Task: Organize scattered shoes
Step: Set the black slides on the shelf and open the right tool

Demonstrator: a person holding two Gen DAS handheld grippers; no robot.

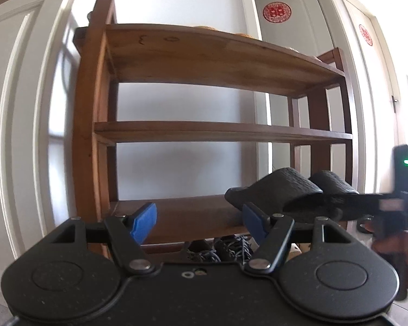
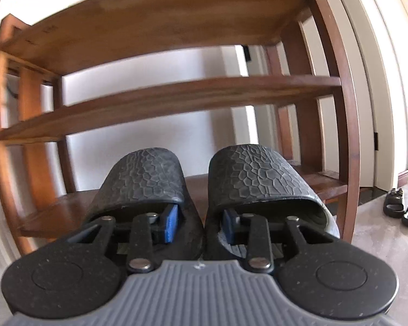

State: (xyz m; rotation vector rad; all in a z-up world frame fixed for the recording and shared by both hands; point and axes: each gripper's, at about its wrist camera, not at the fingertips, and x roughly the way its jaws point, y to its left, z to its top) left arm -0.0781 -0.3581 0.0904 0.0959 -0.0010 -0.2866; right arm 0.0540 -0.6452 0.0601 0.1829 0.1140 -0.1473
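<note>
Left tool (image 1: pixel 200 224) nearest, blue pads spread wide, nothing between them, facing the wooden shoe rack (image 1: pixel 217 133). Right tool (image 2: pixel 200 225): one pad inside each of two black textured slides (image 2: pixel 247 179), gripping their touching inner walls together. Slides at the bottom shelf's (image 1: pixel 193 212) right front edge. Two dark sandals (image 2: pixel 402 207) on the floor, far right.
</note>
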